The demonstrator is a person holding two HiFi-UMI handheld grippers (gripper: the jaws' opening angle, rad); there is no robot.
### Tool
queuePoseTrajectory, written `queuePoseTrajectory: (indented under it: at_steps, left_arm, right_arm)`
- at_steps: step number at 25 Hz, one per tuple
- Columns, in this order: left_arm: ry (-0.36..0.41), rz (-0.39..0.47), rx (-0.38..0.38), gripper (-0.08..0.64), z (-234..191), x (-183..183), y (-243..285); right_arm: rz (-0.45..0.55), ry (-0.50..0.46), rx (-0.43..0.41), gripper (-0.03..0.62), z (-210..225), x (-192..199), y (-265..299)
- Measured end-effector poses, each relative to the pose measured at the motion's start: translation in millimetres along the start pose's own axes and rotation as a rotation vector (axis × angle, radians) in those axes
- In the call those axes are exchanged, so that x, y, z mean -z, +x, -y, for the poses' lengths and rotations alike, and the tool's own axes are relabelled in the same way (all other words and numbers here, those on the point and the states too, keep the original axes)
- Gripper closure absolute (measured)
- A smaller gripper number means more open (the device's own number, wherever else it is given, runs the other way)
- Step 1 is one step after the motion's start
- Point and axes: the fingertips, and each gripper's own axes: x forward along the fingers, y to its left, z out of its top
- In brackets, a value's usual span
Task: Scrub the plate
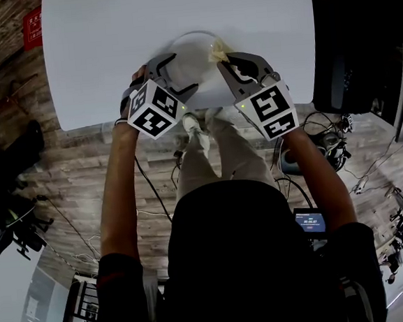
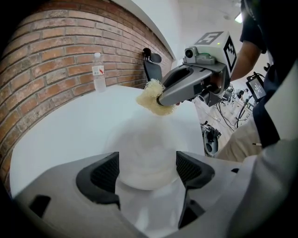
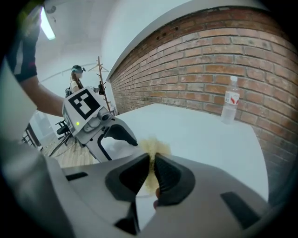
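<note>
A pale, translucent plate (image 1: 195,46) lies on the white table (image 1: 94,54) near its front edge. My left gripper (image 1: 181,75) is open. Its dark pads (image 2: 106,173) stand wide apart on either side of the plate's (image 2: 144,151) near rim, and I cannot tell whether they touch it. My right gripper (image 1: 225,59) is shut on a yellowish fibrous scrubber (image 1: 218,49). In the left gripper view the scrubber (image 2: 151,98) hangs at the plate's far rim, held by the right gripper (image 2: 161,99). In the right gripper view the scrubber (image 3: 156,148) pokes out between the closed jaws of the right gripper (image 3: 152,163).
A water bottle (image 2: 98,72) stands at the table's far side by the brick wall (image 3: 223,60). A dark chair (image 2: 152,67) sits beyond the table. Cables and equipment (image 1: 333,145) lie on the wooden floor to the right. A person (image 3: 76,76) stands in the background.
</note>
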Motion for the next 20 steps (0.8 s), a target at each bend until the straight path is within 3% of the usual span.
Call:
queuePoseTrajectory:
  at_steps: [11, 20]
  left_arm:
    - [0.005, 0.005, 0.003, 0.195, 2, 2, 4]
    - [0.008, 0.019, 0.002, 0.195, 1, 0, 3]
  right_arm:
    - [-0.121, -0.301, -0.062, 0.549, -2, 2, 24]
    - [-0.172, -0.465, -0.075, 0.549, -10, 8, 38]
